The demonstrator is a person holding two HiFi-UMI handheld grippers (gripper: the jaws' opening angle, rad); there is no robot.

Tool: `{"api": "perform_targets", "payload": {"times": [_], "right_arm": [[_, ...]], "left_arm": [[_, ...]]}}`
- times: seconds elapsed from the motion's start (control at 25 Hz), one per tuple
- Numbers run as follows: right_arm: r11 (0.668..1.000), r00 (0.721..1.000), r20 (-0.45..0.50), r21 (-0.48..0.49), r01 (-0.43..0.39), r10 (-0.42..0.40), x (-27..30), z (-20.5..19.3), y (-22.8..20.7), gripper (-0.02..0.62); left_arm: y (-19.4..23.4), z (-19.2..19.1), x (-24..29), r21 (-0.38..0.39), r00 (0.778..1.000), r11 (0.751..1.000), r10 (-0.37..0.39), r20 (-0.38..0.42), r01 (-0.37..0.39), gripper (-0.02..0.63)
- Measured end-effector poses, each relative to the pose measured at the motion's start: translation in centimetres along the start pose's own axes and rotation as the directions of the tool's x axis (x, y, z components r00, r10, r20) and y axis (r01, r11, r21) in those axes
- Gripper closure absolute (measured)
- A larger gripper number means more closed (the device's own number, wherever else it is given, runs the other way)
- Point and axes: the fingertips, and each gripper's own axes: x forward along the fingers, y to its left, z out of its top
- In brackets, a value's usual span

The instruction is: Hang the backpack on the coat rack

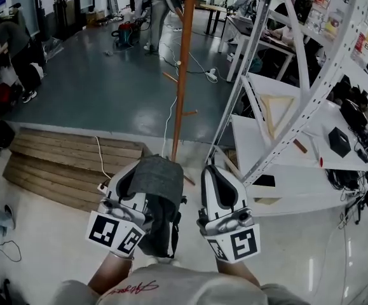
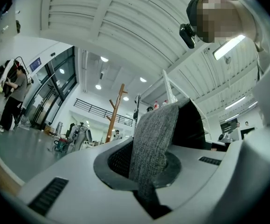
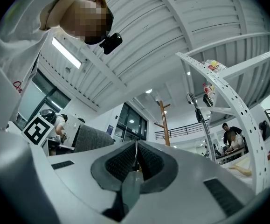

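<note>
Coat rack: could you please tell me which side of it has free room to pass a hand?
Bare floor lies left of the coat rack, beyond the wooden planks. Its right is crowded by the white shelf frame and cluttered table.

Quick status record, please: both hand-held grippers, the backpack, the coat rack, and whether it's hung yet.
left hand-held gripper: shut on the backpack's grey fabric
right hand-held gripper: shut, nothing between the jaws
backpack: draped over the left hand-held gripper, dark part hanging below it
coat rack: upright wooden pole, ahead of both grippers
pegs: those in view are bare
hung: not yet; backpack is apart from the rack
</note>
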Motion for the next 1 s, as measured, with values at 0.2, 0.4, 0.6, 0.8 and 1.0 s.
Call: {"api": "perform_targets", "payload": {"times": [0.2,0.4,0.6,0.8,1.0], "right_arm": [[0.999,0.999,0.002,0.022,-0.032,0.032,0.2,-0.8,-1.0,0.571],[0.997,0.998,-0.008,0.037,-0.062,0.062,1.5,-2.4,-1.6,0.571],[0.999,0.999,-0.019,0.029,-0.043,0.044,4.3,-4.5,-2.4,0.571],[1.0,1.0,-0.016,0.016,-0.013,0.014,9.8,-7.7,-4.4,0.571],[1.0,1.0,0.003,-0.01,0.016,-0.016,15.7,-11.0,-6.9,0.571]], "left_arm": [[0.9,-0.2,1.2,0.007,0.999,0.999,0.033,0.012,-0.033,0.574],[2.4,-0.4,3.2,0.018,0.998,0.998,0.055,0.019,-0.056,0.574],[5.2,-0.6,5.6,0.016,0.998,0.999,0.048,0.035,-0.048,0.574],[9.9,-1.8,9.9,0.003,0.999,1.0,0.019,0.034,-0.02,0.574],[14.7,-4.2,14.8,0.014,1.0,1.0,-0.004,0.025,0.004,0.574]]}}
